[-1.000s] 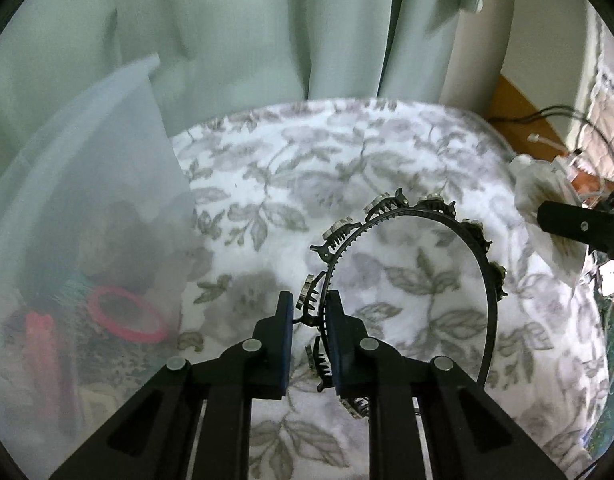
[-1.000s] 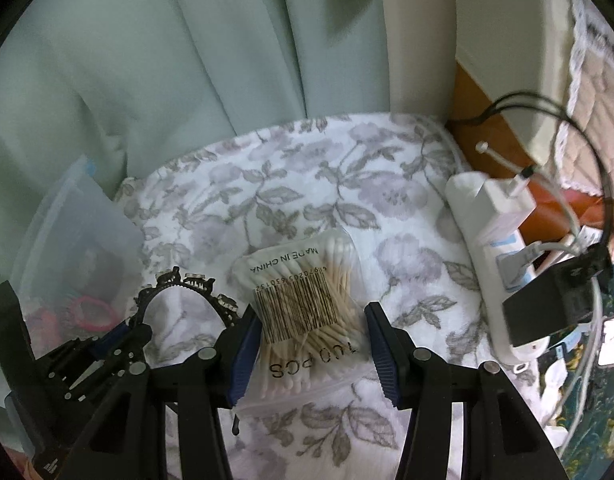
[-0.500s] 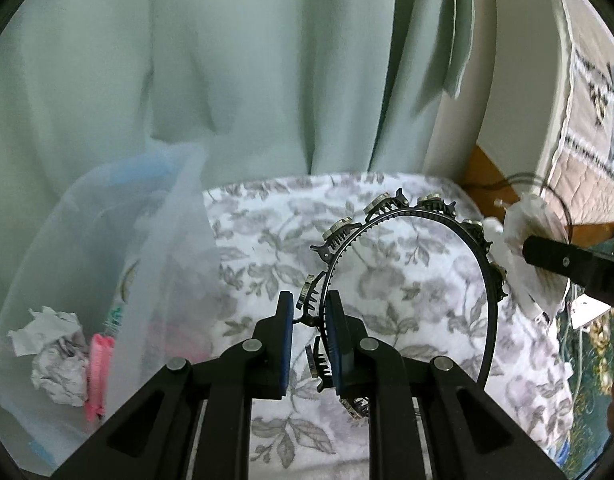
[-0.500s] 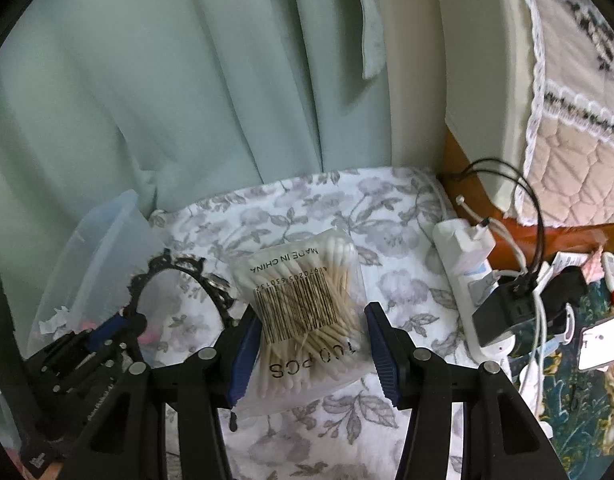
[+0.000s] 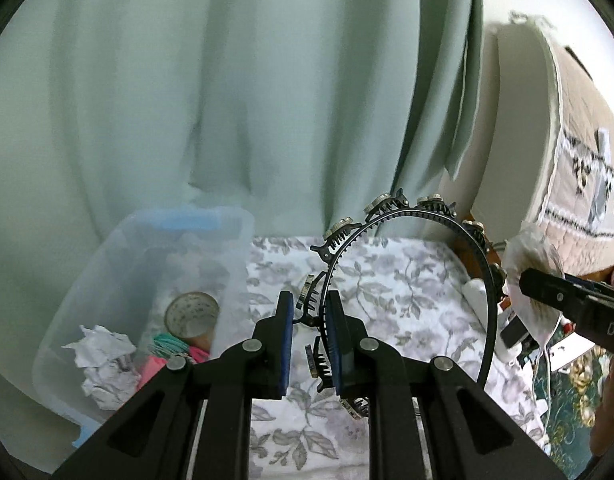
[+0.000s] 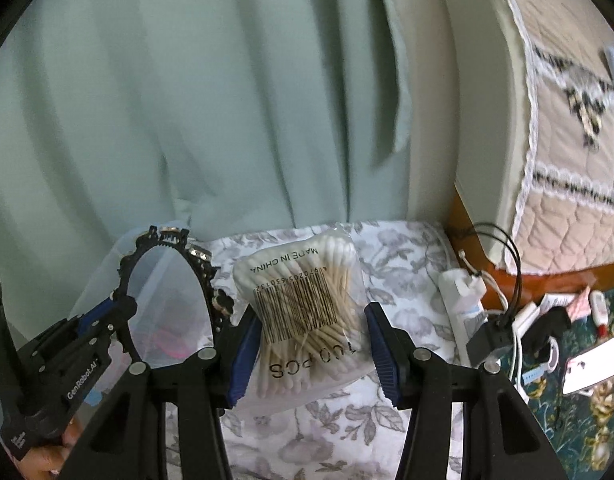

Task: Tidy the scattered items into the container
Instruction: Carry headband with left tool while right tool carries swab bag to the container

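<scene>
1. Left wrist view. My left claw (image 5: 309,322) is clamped on one end of the headband (image 5: 411,216). The band arcs up and to the right, clear of the floral cloth (image 5: 387,272). The bin (image 5: 235,240) stands on the cloth to the lower left of the claw, open-topped, and holds crumpled paper (image 5: 101,360), a tape roll (image 5: 192,312) and other small items. My right claw's finger shows at the right edge, well apart from the bin.

2. Right wrist view. My right claw (image 6: 311,336) grips a bag of swabs (image 6: 307,308) by its sides, the bag's long axis running away from me, lifted off the cloth. The left claw (image 6: 107,312) and headband (image 6: 167,280) hang at my left, with the bin wall (image 6: 163,308) seen through the loop. A power strip (image 6: 461,308) lies to the right.

3. Judgement. The bin lies left of both claws, and the left is nearer. The headband should go in first, its free end swung leftward over the rim. The swabs must cross further.
</scene>
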A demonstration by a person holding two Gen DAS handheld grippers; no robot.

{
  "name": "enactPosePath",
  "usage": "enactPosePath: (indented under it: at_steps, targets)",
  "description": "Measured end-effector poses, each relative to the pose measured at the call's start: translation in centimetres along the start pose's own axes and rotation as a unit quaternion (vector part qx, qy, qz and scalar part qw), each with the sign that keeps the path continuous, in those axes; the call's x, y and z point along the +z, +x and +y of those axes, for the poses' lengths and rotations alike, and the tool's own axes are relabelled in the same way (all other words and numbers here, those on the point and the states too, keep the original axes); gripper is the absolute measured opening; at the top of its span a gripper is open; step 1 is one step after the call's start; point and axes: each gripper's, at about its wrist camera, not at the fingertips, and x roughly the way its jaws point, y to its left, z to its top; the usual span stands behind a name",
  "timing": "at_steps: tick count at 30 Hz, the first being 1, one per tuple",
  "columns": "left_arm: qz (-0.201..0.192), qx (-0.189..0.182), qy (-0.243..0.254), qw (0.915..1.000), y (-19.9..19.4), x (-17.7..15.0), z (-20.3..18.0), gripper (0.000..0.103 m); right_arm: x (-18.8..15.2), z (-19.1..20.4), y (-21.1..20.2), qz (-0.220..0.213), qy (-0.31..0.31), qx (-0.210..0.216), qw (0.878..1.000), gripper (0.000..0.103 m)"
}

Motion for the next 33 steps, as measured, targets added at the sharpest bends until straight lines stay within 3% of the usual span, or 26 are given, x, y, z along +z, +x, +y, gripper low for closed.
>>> enactPosePath:
  at_steps: [17, 33]
  targets:
    - [-0.041, 0.058, -0.081, 0.9941, -4.3, 0.2, 8.9, 0.016, 1.1, 9.5, -1.4, -0.015, -0.095, 0.042, 0.994, 0.055]
    - [-0.023, 0.104, -0.148, 0.9833, -4.0, -1.7, 16.1, 0.016, 0.7, 16.8, 2.2, 0.017, -0.17, 0.087, 0.982, 0.055]
